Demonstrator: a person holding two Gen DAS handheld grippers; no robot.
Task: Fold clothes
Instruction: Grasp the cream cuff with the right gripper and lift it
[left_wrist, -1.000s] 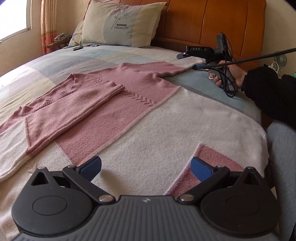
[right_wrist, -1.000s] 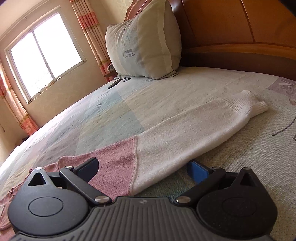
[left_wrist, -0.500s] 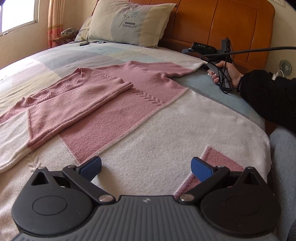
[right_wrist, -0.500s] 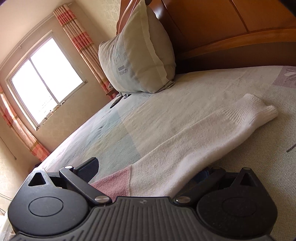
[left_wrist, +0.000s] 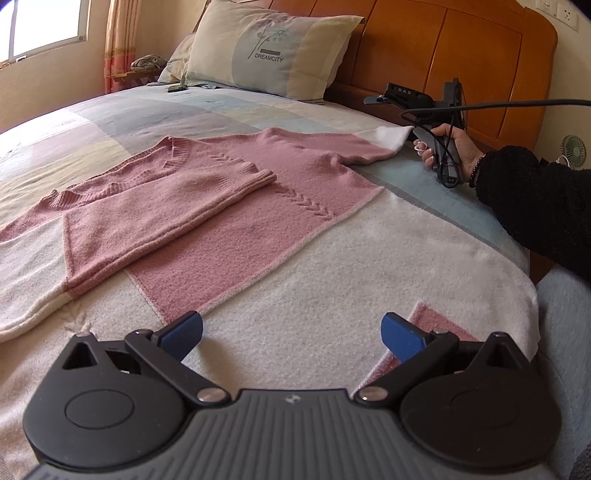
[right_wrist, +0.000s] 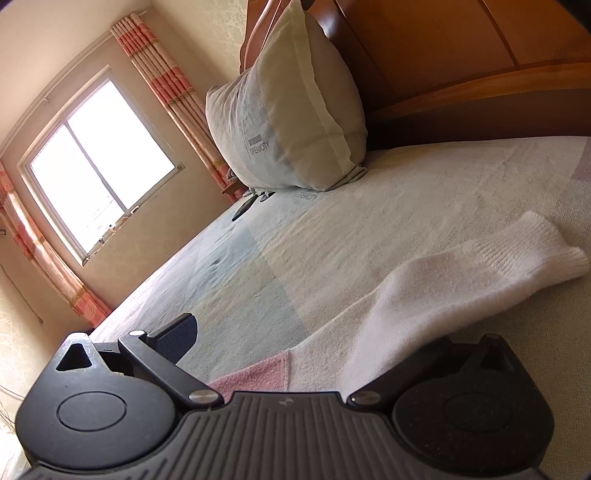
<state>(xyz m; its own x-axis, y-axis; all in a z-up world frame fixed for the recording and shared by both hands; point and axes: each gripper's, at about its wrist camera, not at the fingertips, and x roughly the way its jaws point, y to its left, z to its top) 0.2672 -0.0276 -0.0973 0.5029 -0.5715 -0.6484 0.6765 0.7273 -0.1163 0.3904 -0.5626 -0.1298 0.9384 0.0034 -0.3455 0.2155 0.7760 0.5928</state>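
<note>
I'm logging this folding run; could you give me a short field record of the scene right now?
surface: bed with a patchwork sheet
garment: pink and white sweater lying flat, front up
far sleeve: already folded across the chest
near sleeve: white sleeve stretched toward the headboard
left tool: open, over the sweater's white lower part, holding nothing
right tool: open around the white sleeve, one finger hidden beneath it
background: pillow printed DREAMCITY, window with curtains
</note>
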